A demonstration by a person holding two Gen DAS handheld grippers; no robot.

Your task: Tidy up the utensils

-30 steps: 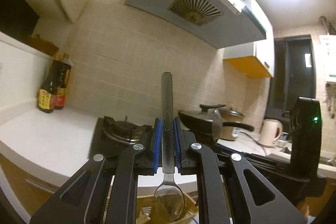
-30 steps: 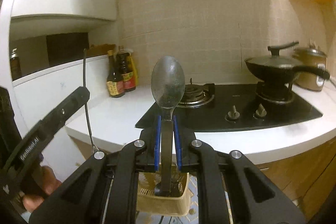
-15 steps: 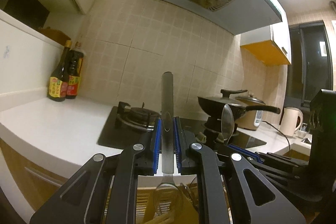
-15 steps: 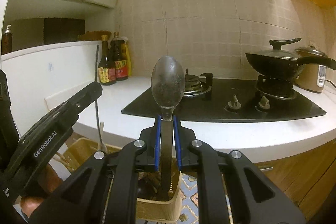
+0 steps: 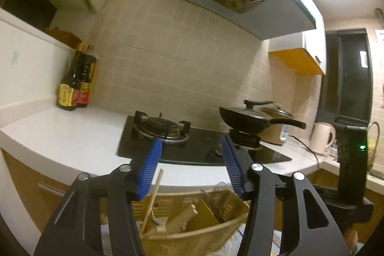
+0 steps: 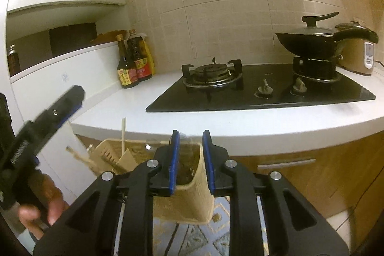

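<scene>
Now, in the left wrist view, the left gripper gapes empty above the utensil basket at six o'clock, chopsticks inside. From the right wrist, the right gripper likewise stands parted and empty over the basket; both drops look finished, so fetching another utensil probably comes next.

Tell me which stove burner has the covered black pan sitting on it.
The right burner carries the pan. The left burner, nearer the sauce bottles, stands bare.

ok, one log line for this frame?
left claw: open, empty | right claw: open, empty | both above utensil basket | chopstick upright in basket
</scene>
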